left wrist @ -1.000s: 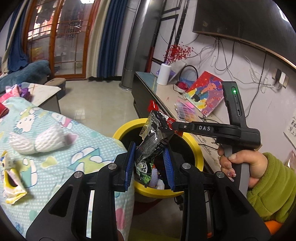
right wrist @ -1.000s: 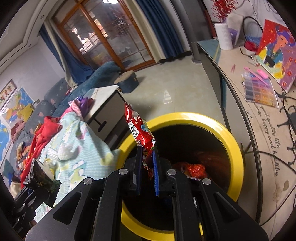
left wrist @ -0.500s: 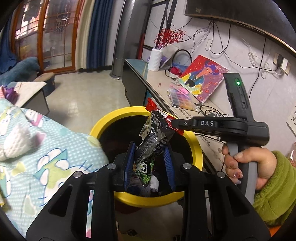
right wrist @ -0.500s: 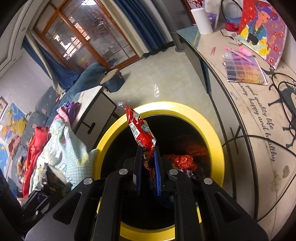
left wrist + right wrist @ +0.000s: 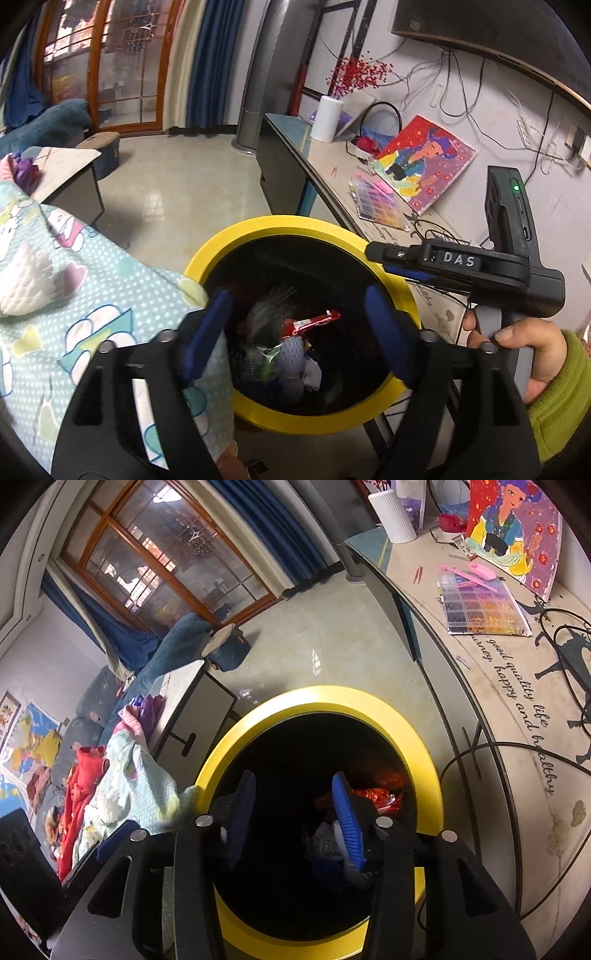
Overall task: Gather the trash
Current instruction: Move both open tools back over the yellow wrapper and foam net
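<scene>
Both hand-held grippers, left (image 5: 297,325) and right (image 5: 293,814), over the yellow bin (image 5: 258,230), jaws just opened and empty, wrappers (image 5: 310,323) lying inside among the trash.

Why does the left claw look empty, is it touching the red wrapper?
Apart. In the left wrist view the left gripper is open, and the red wrapper lies down inside the yellow bin.

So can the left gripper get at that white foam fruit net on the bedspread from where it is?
Probably yes. The left gripper is open and empty above the yellow bin, and the foam net lies uncovered on the bedspread to its left, nothing between.
</scene>
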